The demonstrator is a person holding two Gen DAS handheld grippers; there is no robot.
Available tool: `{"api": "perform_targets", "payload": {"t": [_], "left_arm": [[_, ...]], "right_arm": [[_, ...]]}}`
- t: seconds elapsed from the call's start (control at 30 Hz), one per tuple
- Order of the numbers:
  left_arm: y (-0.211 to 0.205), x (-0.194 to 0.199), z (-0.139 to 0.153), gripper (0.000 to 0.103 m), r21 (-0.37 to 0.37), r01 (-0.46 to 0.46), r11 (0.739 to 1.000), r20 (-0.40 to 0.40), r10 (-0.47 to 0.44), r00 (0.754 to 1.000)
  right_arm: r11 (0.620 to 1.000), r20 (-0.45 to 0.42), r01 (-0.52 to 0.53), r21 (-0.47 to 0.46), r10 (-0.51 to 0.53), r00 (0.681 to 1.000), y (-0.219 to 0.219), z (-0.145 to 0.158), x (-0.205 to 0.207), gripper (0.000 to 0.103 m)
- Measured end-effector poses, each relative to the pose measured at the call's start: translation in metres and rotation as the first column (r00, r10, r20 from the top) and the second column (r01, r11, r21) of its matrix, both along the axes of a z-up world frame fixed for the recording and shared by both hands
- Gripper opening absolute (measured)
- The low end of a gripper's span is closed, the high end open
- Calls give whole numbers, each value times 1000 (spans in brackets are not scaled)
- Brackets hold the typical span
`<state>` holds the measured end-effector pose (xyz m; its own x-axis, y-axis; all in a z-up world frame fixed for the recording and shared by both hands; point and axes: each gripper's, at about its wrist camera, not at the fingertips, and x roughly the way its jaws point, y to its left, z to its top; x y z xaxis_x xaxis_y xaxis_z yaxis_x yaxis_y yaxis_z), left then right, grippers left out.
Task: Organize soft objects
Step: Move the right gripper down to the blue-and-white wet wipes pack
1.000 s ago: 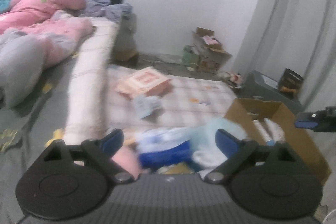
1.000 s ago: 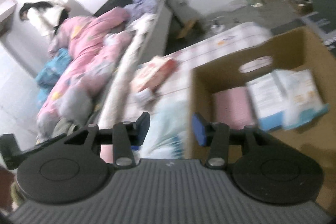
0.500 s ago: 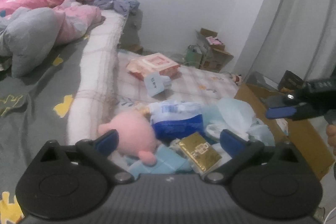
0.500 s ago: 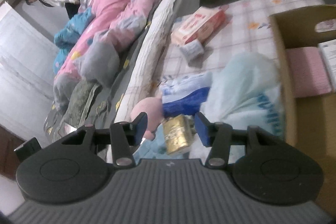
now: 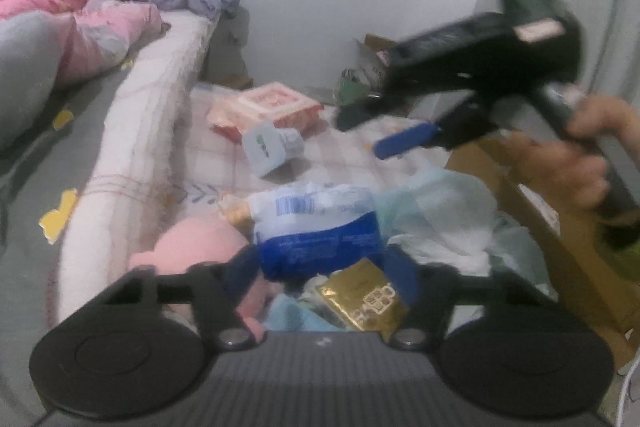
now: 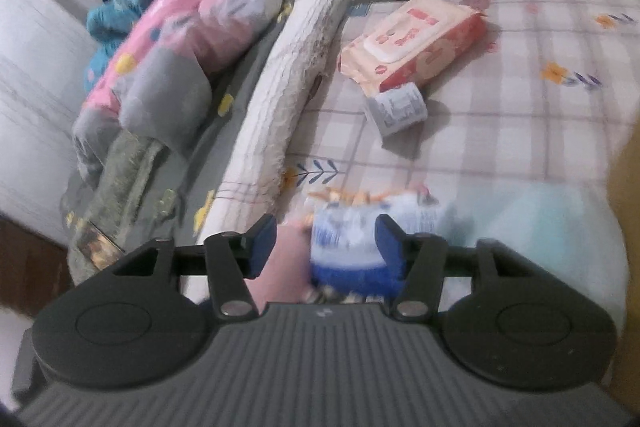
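A pile of soft things lies on the plaid mat: a blue-and-white pack (image 5: 316, 227) (image 6: 352, 247), a pink plush (image 5: 196, 247) (image 6: 280, 263), a gold packet (image 5: 364, 295) and a pale blue plastic bag (image 5: 448, 215) (image 6: 540, 223). My left gripper (image 5: 320, 279) is open and empty just above the pile. My right gripper (image 6: 322, 241) is open and empty over the blue-and-white pack; it also shows in the left wrist view (image 5: 404, 143), held in a hand. A pink wipes pack (image 5: 272, 107) (image 6: 416, 39) and a small white roll (image 5: 272, 147) (image 6: 398, 109) lie farther off.
A cardboard box (image 5: 560, 239) stands at the right of the pile. A bed with a pink quilt (image 5: 76, 27) (image 6: 224, 7) and a rolled white mattress edge (image 5: 132, 131) (image 6: 296, 75) runs along the left. More boxes stand by the far wall.
My right gripper swung left from the cardboard box to above the pile, its jaws wider apart. My left gripper drew nearer the pile and its jaws narrowed a little.
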<state>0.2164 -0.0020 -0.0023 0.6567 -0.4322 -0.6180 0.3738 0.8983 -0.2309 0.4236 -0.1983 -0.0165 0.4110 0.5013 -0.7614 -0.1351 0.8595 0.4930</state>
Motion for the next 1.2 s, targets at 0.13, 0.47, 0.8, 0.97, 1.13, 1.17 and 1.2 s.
{"api": "perform_targets", "payload": {"t": [0.13, 0.47, 0.8, 0.97, 1.13, 1.17, 1.2], "left_arm": [[-3, 15, -10, 43, -17, -3, 1000, -44, 2, 999], [-15, 35, -30, 27, -23, 12, 1000, -104, -15, 994], [-21, 31, -36, 26, -10, 19, 1000, -125, -20, 992], [-16, 17, -32, 25, 4, 27, 1000, -123, -27, 992], [0, -1, -29, 26, -18, 34, 999, -148, -37, 988], [3, -6, -28, 26, -21, 33, 999, -152, -36, 988], [7, -10, -27, 27, -25, 33, 999, -155, -37, 987]], "right_arm": [[999, -88, -12, -49, 8, 996, 10, -36, 47, 61], [999, -249, -8, -40, -2, 968, 4, -89, 77, 62], [997, -242, -58, 45, 67, 968, 9, -54, 45, 64], [995, -224, -81, 54, 91, 970, 13, -42, 23, 64], [993, -224, -92, 81, 108, 969, 15, -37, -6, 64], [992, -224, -92, 86, 110, 968, 15, -38, -11, 64], [991, -220, -95, 92, 113, 969, 16, -37, -18, 64]]}}
